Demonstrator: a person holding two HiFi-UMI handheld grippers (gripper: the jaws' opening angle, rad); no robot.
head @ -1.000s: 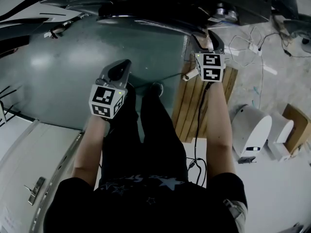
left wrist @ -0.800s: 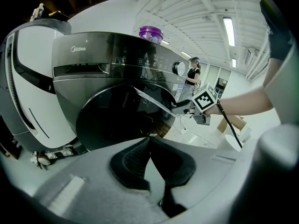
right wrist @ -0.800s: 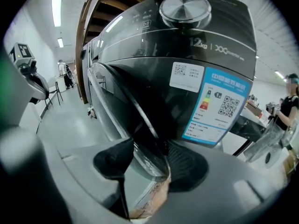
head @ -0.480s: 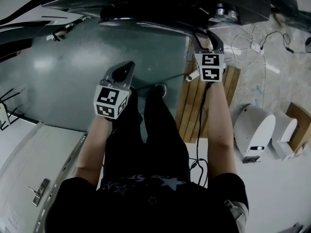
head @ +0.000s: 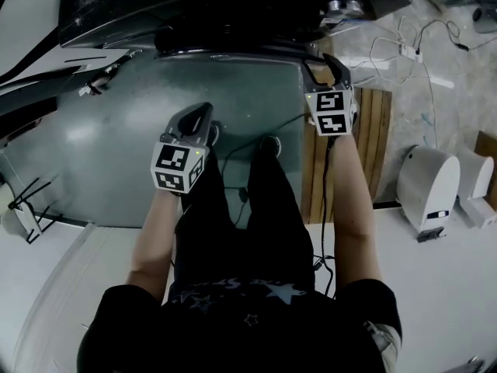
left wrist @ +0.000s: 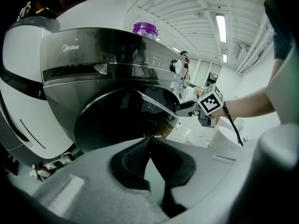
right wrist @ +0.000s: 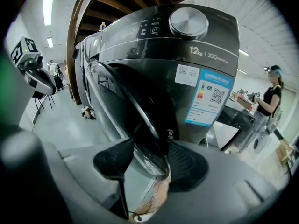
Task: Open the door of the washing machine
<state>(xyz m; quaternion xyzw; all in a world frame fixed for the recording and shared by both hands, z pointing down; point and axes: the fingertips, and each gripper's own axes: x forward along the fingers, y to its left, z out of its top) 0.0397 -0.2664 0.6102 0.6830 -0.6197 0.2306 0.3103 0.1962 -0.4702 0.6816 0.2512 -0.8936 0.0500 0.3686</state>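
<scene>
The dark washing machine [head: 233, 6] fills the top of the head view; its control panel and knob [right wrist: 188, 21] show in the right gripper view. Its round glass door [right wrist: 126, 101] stands slightly ajar, the chrome rim [head: 225, 53] swung off the front. My right gripper [head: 324, 62] is shut on that rim at the door's free edge, the rim lying between its pads [right wrist: 147, 146]. The left gripper view shows the door [left wrist: 121, 115] and the right gripper [left wrist: 184, 110] on its edge. My left gripper [head: 203, 111] hangs free in front of the door, jaws shut on nothing [left wrist: 149, 139].
A wooden pallet [head: 373, 130] lies right of the machine, with loose cables [head: 388, 53] and a white device [head: 431, 189] beyond it. The holder's legs [head: 256, 200] stand close before the door. A purple bottle [left wrist: 145, 29] sits on the machine. Another person [right wrist: 271, 92] stands at the far right.
The right gripper's jaws closed on the door's rim and drew back toward me with it. The door has come off the front. The left gripper stayed about where it was.
</scene>
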